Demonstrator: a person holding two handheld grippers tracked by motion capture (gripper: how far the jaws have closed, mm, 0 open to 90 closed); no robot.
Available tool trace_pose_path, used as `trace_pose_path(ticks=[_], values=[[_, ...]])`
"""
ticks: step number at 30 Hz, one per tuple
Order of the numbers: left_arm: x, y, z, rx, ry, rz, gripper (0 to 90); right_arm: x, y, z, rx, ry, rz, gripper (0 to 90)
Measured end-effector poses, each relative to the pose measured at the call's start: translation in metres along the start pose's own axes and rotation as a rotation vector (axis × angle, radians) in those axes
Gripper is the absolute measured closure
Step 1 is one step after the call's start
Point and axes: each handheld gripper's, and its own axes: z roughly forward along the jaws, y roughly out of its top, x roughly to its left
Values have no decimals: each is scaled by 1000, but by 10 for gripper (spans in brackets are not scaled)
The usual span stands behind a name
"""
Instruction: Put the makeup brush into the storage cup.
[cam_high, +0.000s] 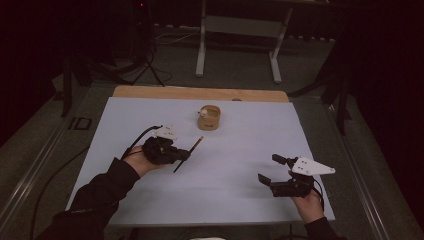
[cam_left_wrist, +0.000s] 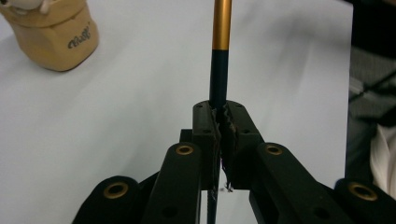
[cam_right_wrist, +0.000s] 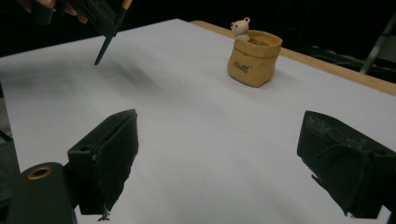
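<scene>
A: Starting nearest the person, what does the right gripper (cam_high: 274, 170) show?

B: It sits at the near right of the white table (cam_high: 240, 200), held in the person's right hand (cam_high: 309, 206). Its jaws stand wide apart with bare tabletop between them, so it is released and grasps nothing. The grey three-cornered plate (cam_high: 313, 167) on its top points right.

A: And a little farther in, on the left?

B: The left gripper (cam_high: 184, 155) is held in the person's left hand (cam_high: 142, 161), whose dark sleeve (cam_high: 95, 197) comes in from the near left corner. Its jaws are clenched on a pencil (cam_high: 189, 153). In the left gripper view the pads press on the dark shaft from both sides.

A: How does the pencil lie?

B: It runs slantwise through the jaws, one dark end toward the near left, the other toward the far right. That far part is orange-gold. From the right gripper view, the dark near end pokes downward out of the gripper and hangs above the table, apart from it.

A: What lies beyond?

B: A tan sack-shaped holder (cam_high: 209, 118) stands upright near the far middle of the table, well apart from both grippers, with a small white bear figure (cam_right_wrist: 241, 28) at its rim. Behind the white surface, a wooden edge (cam_high: 200, 93) shows along the far side.
</scene>
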Motion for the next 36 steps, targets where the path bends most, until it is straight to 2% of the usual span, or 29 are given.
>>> trace_pose_path(ticks=[3, 4, 6, 7, 9, 11, 12, 15, 17, 19, 21, 23, 25, 26, 28, 32, 34, 36], values=[[-3, -4, 2, -35, 24, -13, 853, 1, 2, 1, 7, -3, -3, 122], [-3, -5, 3, -58, 22, -41, 853, 2, 3, 1, 10, -5, -4, 122], [-4, -8, 4, -86, 45, -65, 853, 3, 5, 0, 1, -26, -20, 122], [-4, -9, 4, -91, 46, -75, 853, 4, 7, -2, -15, -28, -9, 143], [-3, -12, 4, -129, 37, -103, 853, 4, 7, -2, -11, -25, 7, 141], [-3, -12, 4, -134, 41, -114, 853, 4, 7, -2, -12, -24, 23, 141], [-1, -16, 4, -158, 27, -153, 853, 4, 7, -2, -17, -25, 30, 140], [1, -19, 5, -187, 0, -205, 853, 6, 8, -2, -26, -8, 45, 146], [1, -21, 7, -196, -4, -206, 853, 7, 8, -1, -11, 11, 51, 157], [4, -24, 8, -210, -18, -247, 853, 7, 7, 2, 18, 38, 54, 168], [5, -26, 9, -209, 3, -270, 853, 8, 7, 5, 42, 38, 54, 168], [5, -29, 11, -215, 5, -300, 853, 7, 7, 5, 59, 39, 69, 161], [3, -32, 14, -211, 31, -304, 853, 6, 9, 4, 62, 31, 95, 142], [3, -33, 15, -211, 43, -312, 853, 5, 10, 2, 58, 11, 104, 142], [4, -35, 18, -205, 72, -323, 853, 4, 12, -1, 36, -2, 128, 130], [4, -37, 20, -206, 106, -350, 853, 9, 19, -5, 47, -69, 108, 114], [3, -37, 20, -211, 117, -342, 853, 11, 25, -6, 60, -73, 120, 109], [0, -36, 19, -214, 122, -323, 853, 14, 31, -8, 44, -73, 125, 108]])
